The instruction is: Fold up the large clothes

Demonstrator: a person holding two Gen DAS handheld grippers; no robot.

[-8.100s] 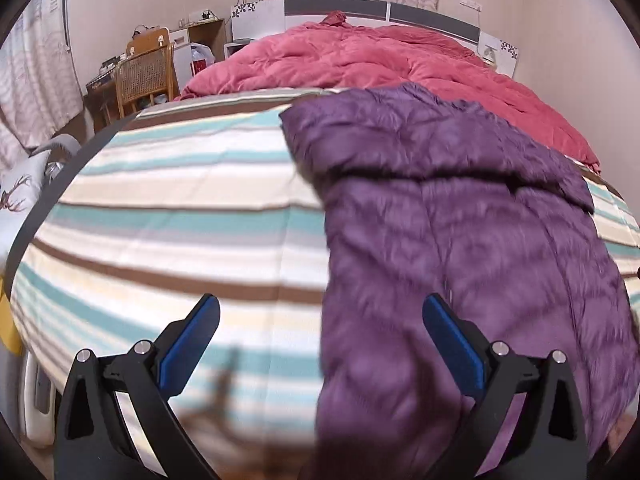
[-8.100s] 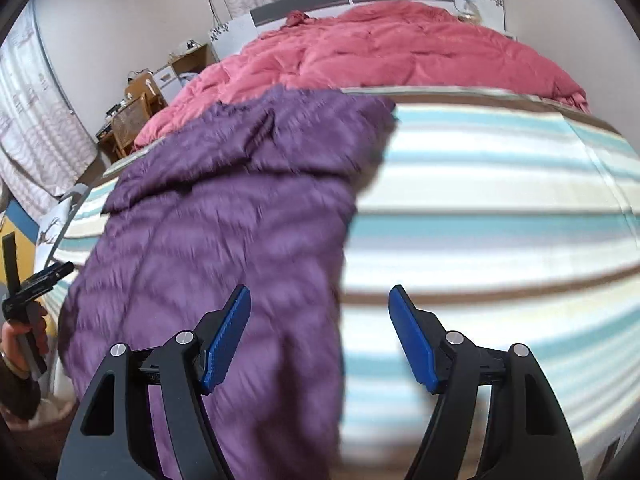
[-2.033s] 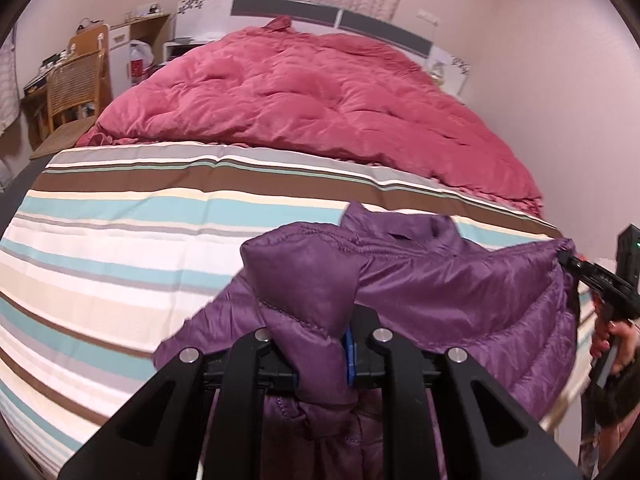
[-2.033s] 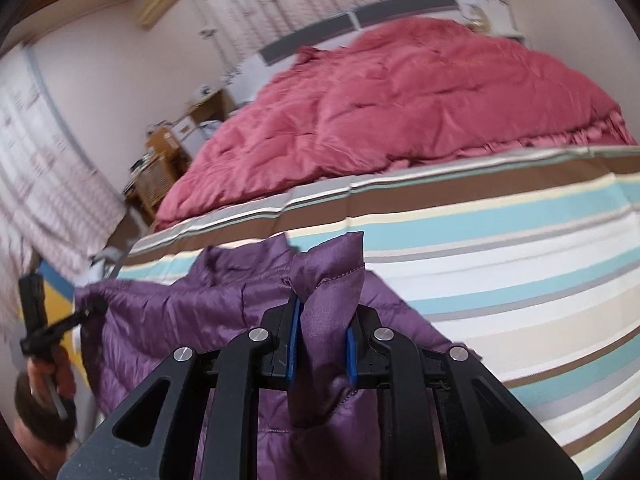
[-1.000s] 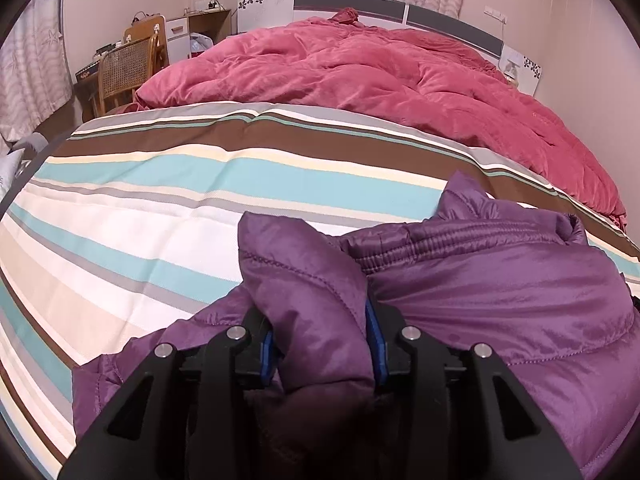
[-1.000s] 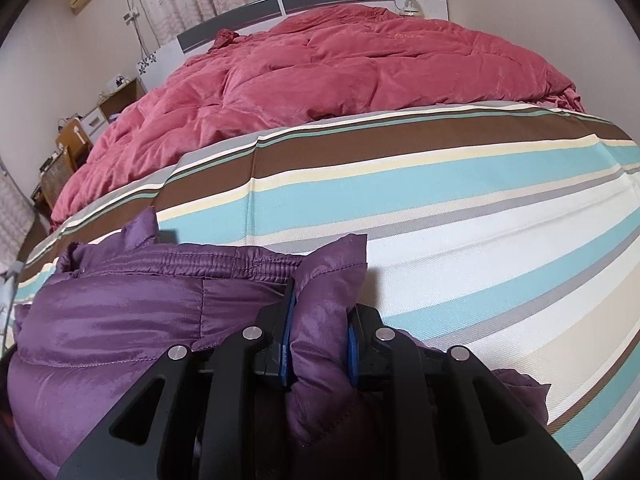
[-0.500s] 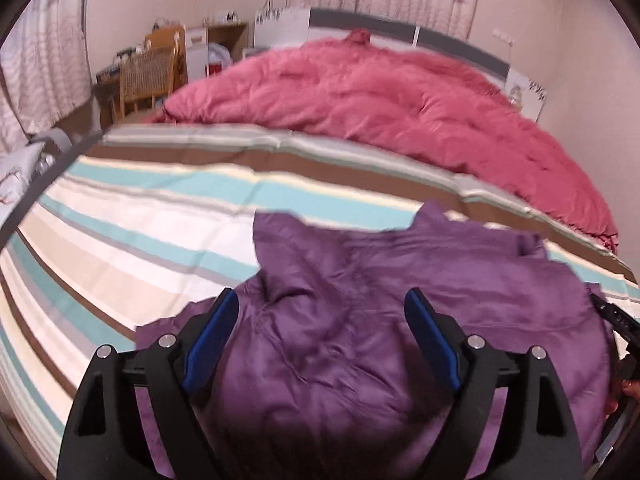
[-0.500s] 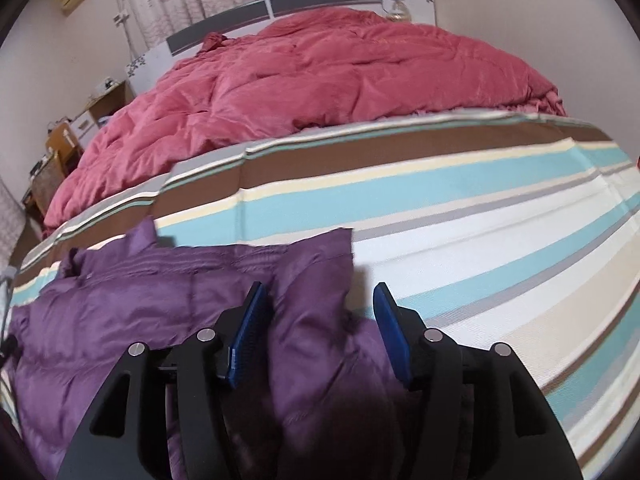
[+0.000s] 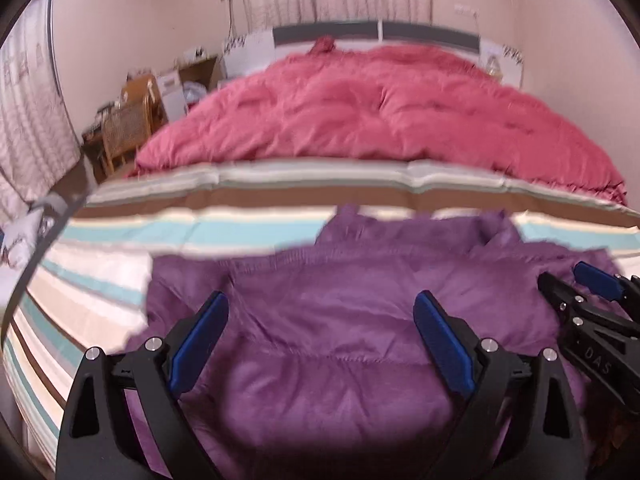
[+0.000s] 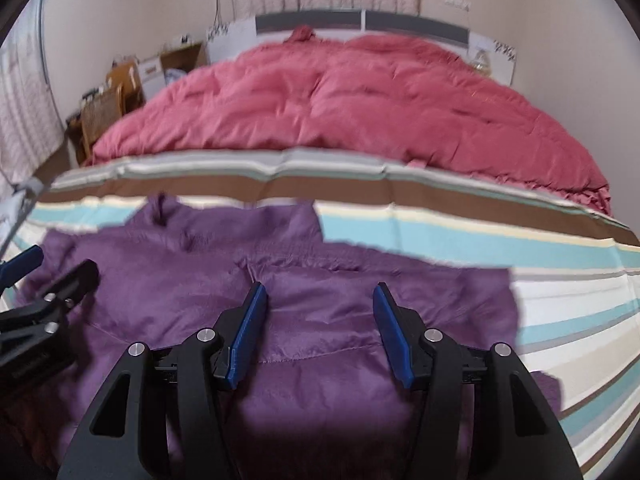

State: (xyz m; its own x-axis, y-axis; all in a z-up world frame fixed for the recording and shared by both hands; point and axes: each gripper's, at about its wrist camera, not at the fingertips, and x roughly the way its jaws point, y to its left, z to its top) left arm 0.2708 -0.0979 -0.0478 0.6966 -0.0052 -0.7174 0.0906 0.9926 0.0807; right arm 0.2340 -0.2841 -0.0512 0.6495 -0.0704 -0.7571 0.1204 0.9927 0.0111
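Two broad things fill both views: the bed [image 9: 120, 248] with its striped cover, and the red quilt [image 9: 380, 120] heaped toward the headboard. On the near part of the striped cover lies the purple jacket [image 9: 340, 320], doubled over on itself, its far edge and collar pointing toward the quilt.

The main risk, as I judge it, lies in the jacket itself. It is puffy and slick (a down-filled type, by the look of the stitched panels), so the folded layer may spring up or slide off its lower half once nothing presses on it. A further fold would need a grip through thick padding; a shallow pinch could catch only the outer shell and let the rest slump out. The near edge lies close to the bed's end, so a careless tug could drag the jacket toward the floor. The quilt lies well apart and seems no hindrance.

The left gripper [image 9: 320, 340] hovers over the jacket's middle with its jaws spread wide, holding nothing; whether its tips brush the fabric I cannot tell. The right gripper [image 10: 320, 328] hangs over the jacket's right part, jaws spread though less widely, also empty. Each gripper shows at the edge of the other's view, the two near one another above the jacket.
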